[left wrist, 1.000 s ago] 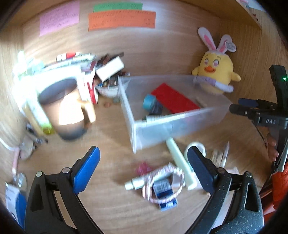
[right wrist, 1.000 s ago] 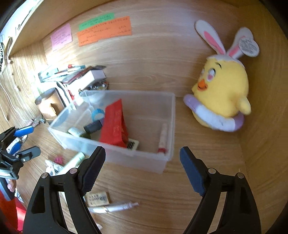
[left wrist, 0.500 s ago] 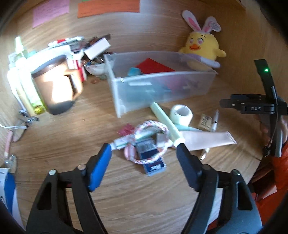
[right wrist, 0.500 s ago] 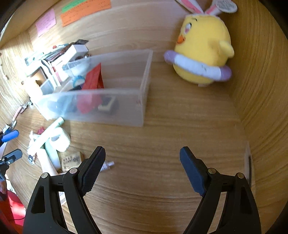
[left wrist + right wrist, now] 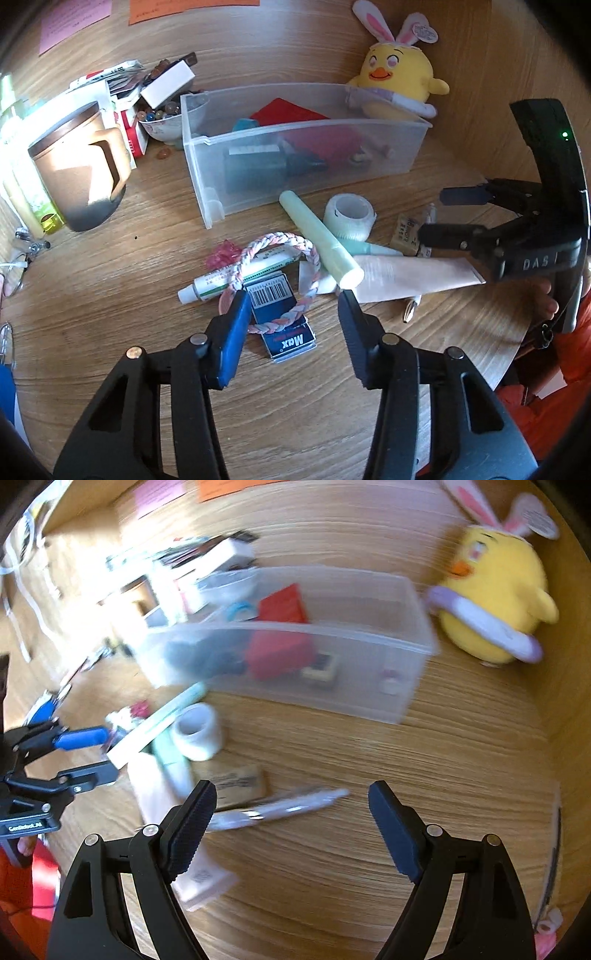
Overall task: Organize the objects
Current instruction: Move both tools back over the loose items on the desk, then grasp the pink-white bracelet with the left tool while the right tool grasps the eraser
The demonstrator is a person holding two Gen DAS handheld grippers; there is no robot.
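Observation:
A clear plastic bin (image 5: 384,155) (image 5: 369,686) holds a red packet (image 5: 291,112) and several small items. In front of it lies a pile: a braided pink-white ring (image 5: 280,317), a blue Max staple box (image 5: 284,332), a white-green tube (image 5: 229,277), a pale green tube (image 5: 317,236), a tape roll (image 5: 349,216) (image 5: 195,731), a pink tube (image 5: 413,277) and a pen (image 5: 280,808). My left gripper (image 5: 291,317) is open, low over the staple box and ring. My right gripper (image 5: 291,805) is open above the pen, empty; it also shows in the left wrist view (image 5: 443,214).
A yellow chick plush (image 5: 395,81) (image 5: 495,602) sits behind the bin's right end. A brown mug (image 5: 77,166), stacked boxes (image 5: 122,107) and a bowl of beads (image 5: 162,118) stand at the left. Wooden walls close the back and right. The right wrist view is motion-blurred.
My left gripper has dropped closer to the staple box and ring, jaws narrower. My right gripper has swung left and down from the bin toward the pen.

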